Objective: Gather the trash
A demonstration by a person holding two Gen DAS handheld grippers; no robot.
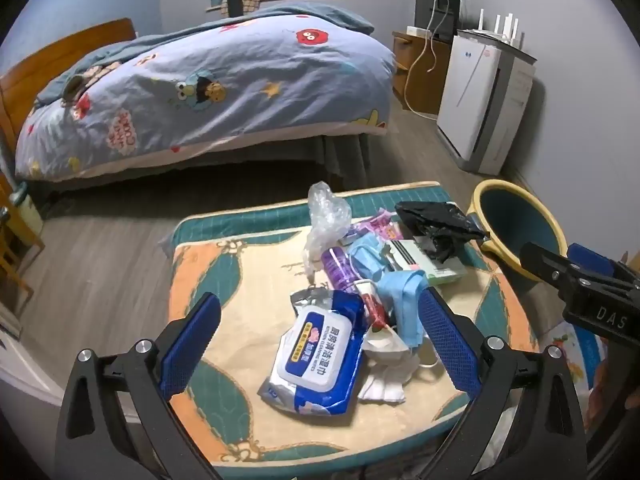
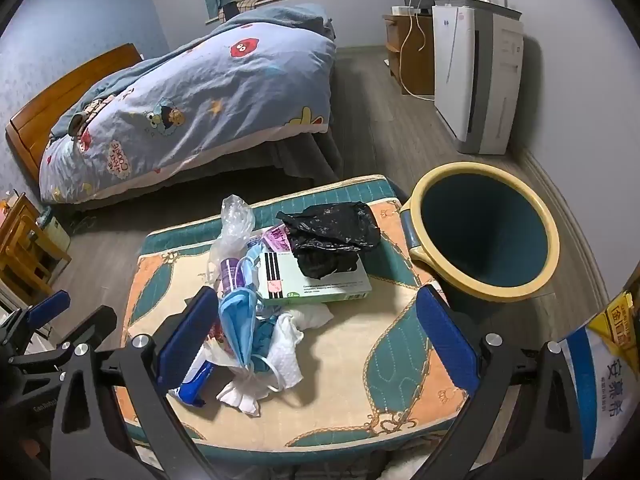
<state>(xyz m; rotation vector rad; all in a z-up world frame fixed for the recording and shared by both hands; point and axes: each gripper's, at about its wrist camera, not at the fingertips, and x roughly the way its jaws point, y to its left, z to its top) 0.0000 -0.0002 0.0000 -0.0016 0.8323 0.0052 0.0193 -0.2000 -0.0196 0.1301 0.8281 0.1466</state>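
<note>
- Both sets of jaws stand wide apart with nothing between them: the left gripper (image 1: pixel 320 344) hangs over the near end of the counter, and the right gripper (image 2: pixel 316 340) hangs over it too, just beside the left.
- In the left wrist view the right gripper shows as a black frame at the right edge; in the right wrist view the left one shows at the lower left edge.
- The counter (image 2: pixel 404 364) is a low padded surface with a teal, orange and cream cover, filling the lower middle of both frames.
- The trash lies heaped along its middle: a wet wipes pack (image 1: pixel 320 360) nearest the left gripper, crumpled white tissue (image 2: pixel 284 352) touching it, blue face masks (image 2: pixel 240 320) on top of the heap, and a purple tube (image 1: pixel 338 268) behind.
- Farther back, a clear plastic bag (image 1: pixel 326 212) stands crumpled upright, and a black plastic bag (image 2: pixel 332 236) rests on a pale green box (image 2: pixel 320 284).
- A pink packet (image 2: pixel 276 238) peeks out beside the black bag.
- The bin (image 2: pixel 484 236), dark inside with a yellow rim, stands on the floor just beside the counter's far right corner, mouth open and tilted toward us.
- A bed (image 1: pixel 224 84) with a cartoon quilt fills the upper left; a white air purifier (image 2: pixel 476 76) stands by the wall at upper right.
</note>
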